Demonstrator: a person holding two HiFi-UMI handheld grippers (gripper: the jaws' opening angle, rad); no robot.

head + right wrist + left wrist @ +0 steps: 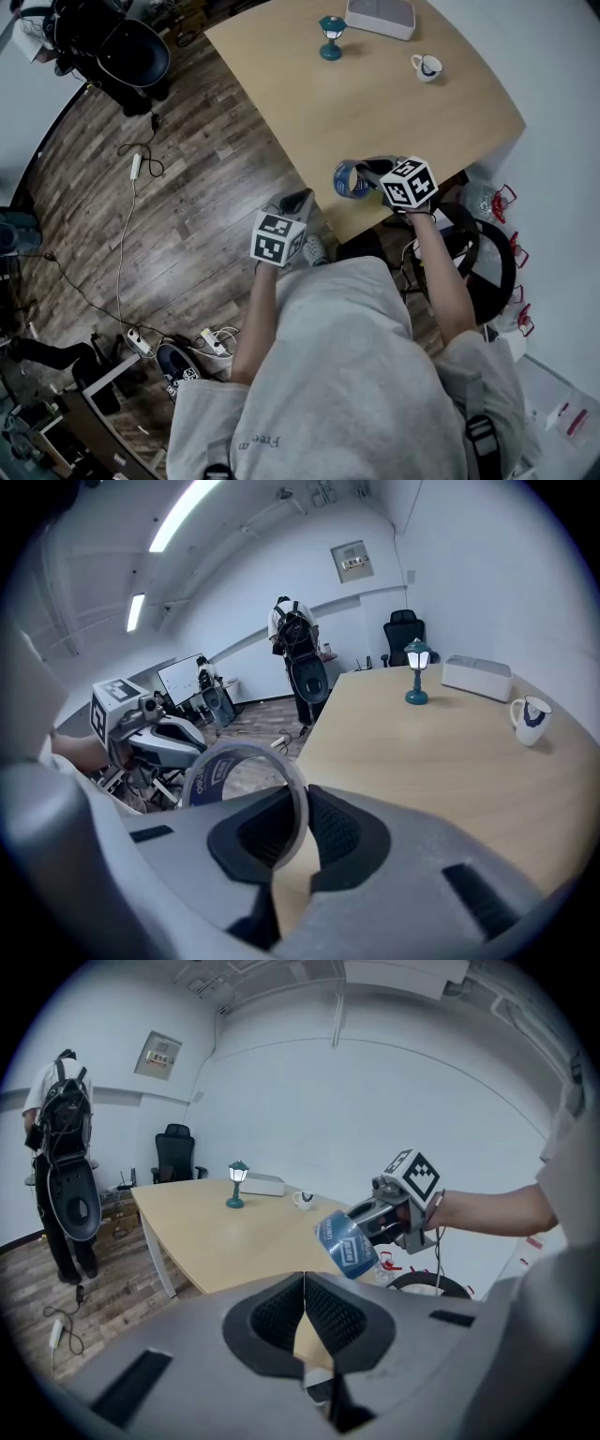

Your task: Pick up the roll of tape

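The roll of tape (350, 180) (blue, with a printed label) hangs in the right tongs (364, 176), whose jaws are clenched on its wall. They hold it clear above the near edge of the wooden surface (394, 112). The left tongs (298, 202) sit beside that edge over the floor (187, 234), jaws pressed together on nothing. A small teal lamp (330, 37) and a mug (427, 67) stand at the far side.

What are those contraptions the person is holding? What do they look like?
They are two grey plastic tools. The left claw and right claw each have two wide grey jaws lined with black ribbed pads. On top of each sits a white cube printed with black square markers. The person wears a light grey top.
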